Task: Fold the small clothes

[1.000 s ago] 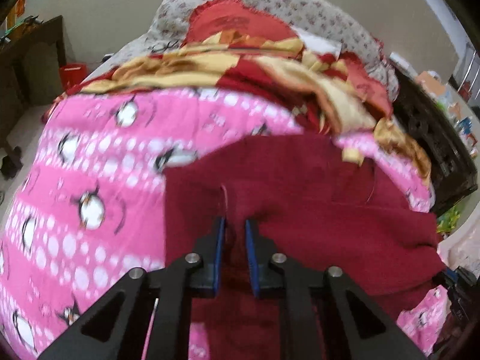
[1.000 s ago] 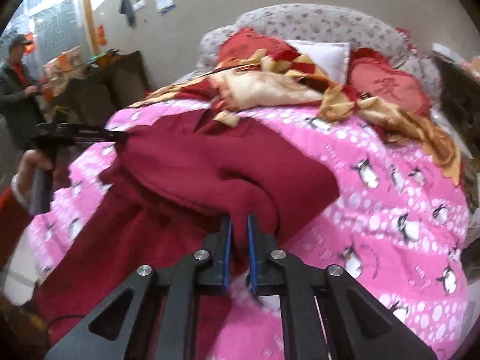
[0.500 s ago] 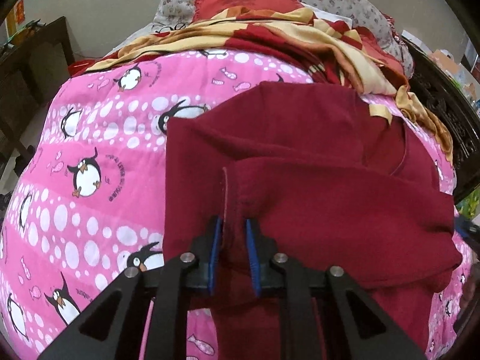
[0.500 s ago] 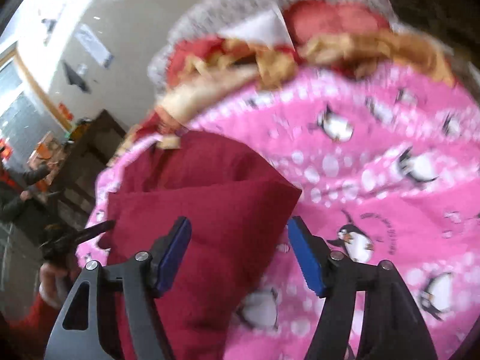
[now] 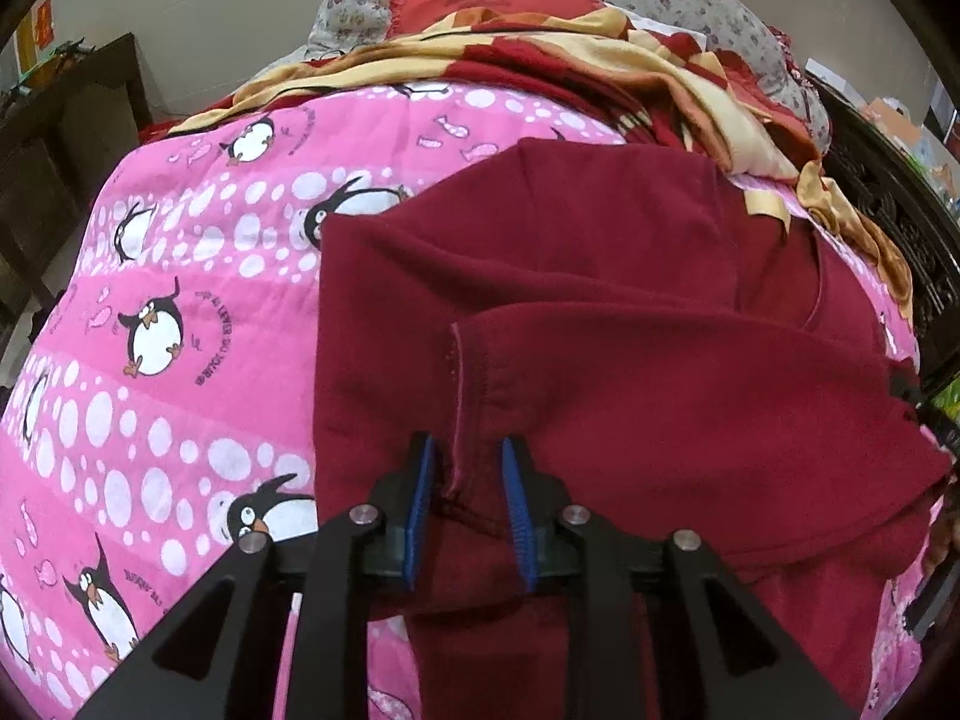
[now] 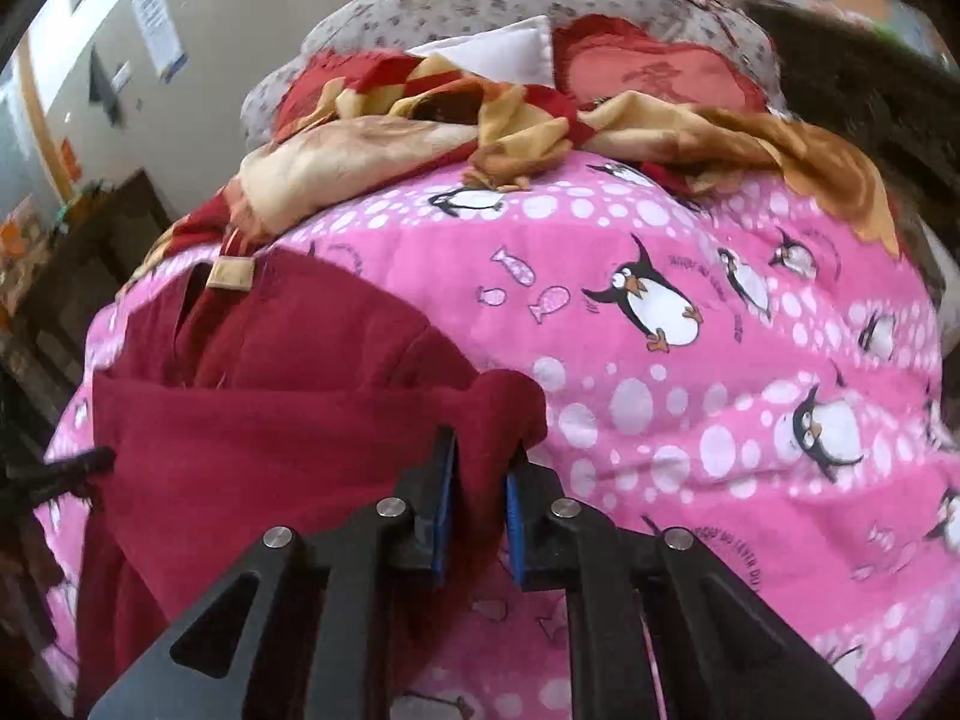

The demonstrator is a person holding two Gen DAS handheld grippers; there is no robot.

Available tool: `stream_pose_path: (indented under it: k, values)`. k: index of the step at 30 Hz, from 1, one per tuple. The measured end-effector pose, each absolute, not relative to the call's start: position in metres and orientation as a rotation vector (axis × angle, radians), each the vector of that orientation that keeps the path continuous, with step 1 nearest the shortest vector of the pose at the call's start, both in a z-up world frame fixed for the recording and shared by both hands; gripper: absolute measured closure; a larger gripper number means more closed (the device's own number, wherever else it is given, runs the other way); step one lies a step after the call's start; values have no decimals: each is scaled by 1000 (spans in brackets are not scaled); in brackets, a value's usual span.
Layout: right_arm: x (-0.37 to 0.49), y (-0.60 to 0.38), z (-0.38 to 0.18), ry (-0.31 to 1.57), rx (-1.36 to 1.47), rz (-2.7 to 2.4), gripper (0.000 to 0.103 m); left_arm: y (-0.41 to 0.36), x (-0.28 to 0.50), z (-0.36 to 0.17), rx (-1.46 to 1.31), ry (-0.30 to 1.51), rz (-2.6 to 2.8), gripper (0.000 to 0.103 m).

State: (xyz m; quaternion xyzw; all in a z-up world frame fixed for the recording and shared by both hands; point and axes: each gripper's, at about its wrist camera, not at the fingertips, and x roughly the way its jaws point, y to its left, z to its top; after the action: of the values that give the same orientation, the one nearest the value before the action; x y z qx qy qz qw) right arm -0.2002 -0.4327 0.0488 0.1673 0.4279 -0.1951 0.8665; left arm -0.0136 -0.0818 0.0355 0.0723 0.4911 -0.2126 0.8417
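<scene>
A dark red garment (image 5: 600, 312) lay spread on a pink penguin-print quilt (image 5: 156, 276), with its near part folded over onto the rest so that a hemmed edge ran toward the left gripper (image 5: 465, 510). The left gripper's 2 blue-padded fingers (image 5: 420, 516) stood a little apart on either side of that stitched hem; the cloth passed between them, but a gap showed beside the pads, so it was loosely straddled rather than firmly pinched. In the right wrist view the same dark red garment (image 6: 270, 420) occupied the left side of the pink penguin-print quilt (image 6: 690, 360), and a bunched corner of it rose between the fingers of the right gripper (image 6: 480, 510). Those jaws were drawn in close, with the blue pads (image 6: 444, 510) pressing the fold of cloth from both sides. The tip of the other gripper showed as a dark shape at the garment's far left edge in that view. Beyond the garment, at the head of the bed, a crumpled red-and-yellow blanket (image 6: 480, 126) lay across the quilt, with a red cushion (image 6: 660, 72) and a floral grey pillow (image 6: 480, 6) behind it. Dark wooden furniture (image 5: 66, 144) stood by the wall to the left of the bed.
</scene>
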Motion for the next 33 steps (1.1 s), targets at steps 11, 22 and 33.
stream_pose_path:
  k: [11, 22, 33]
  values:
    - [-274, -414, 98, 876, 406, -424, 53, -61, -18, 52, 94, 1021, -435, 58]
    - [-286, -380, 67, 896, 533, -276, 37, -76, -33, 64, 119, 994, -449, 52]
    - [-298, -385, 34, 1015, 559, -411, 75, -91, -35, 38, 202, 1033, -451, 51]
